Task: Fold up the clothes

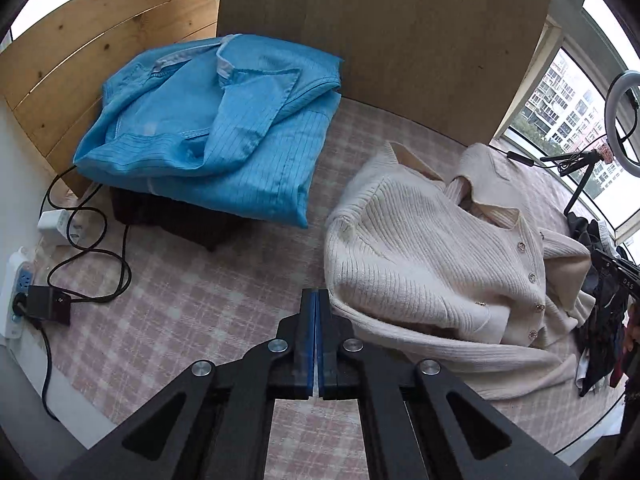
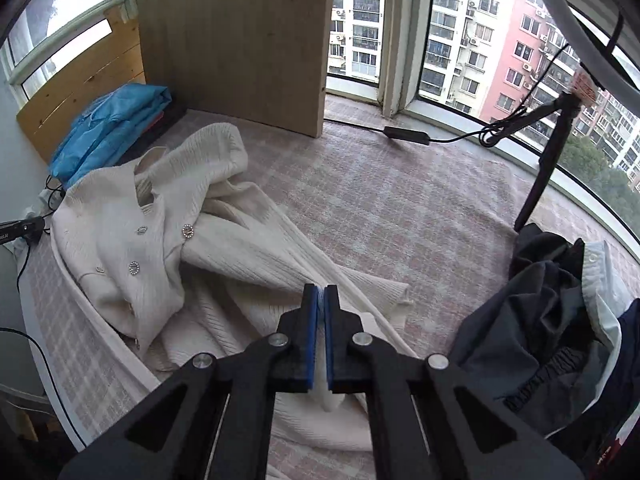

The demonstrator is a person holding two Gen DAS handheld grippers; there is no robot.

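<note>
Clothes lie spread over the pink-and-white checked bed cover (image 1: 192, 320), which fills most of both views and runs up to the curved window (image 2: 472, 60) with apartment blocks outside. A tall brown board (image 1: 380, 28) stands upright at the far side, with pale wooden planks (image 1: 96, 40) to its left. On the cover, the cream ribbed-knit cardigan with sparkly round buttons (image 1: 432, 264) lies rumpled and only partly laid out, one sleeve stretched along the near edge. Far left of it, well apart, the blue striped shirt (image 1: 208, 132) sits folded on top of a dark low box (image 1: 176, 216). To the right, a heap of dark garments (image 2: 540, 320) is piled near the window edge, beside a black tripod leg (image 2: 544, 176). A black cable (image 1: 92, 256) loops across the cover at the left toward a white power strip (image 1: 16, 292). My left claw (image 1: 317, 294) is fully closed, its blue pads pressed together at the cardigan's lower left hem; whether any knit is caught between them I cannot tell. My right claw (image 2: 320, 290) is closed on a fold of the cardigan's sleeve, cream knit showing between the blue pads.
</note>
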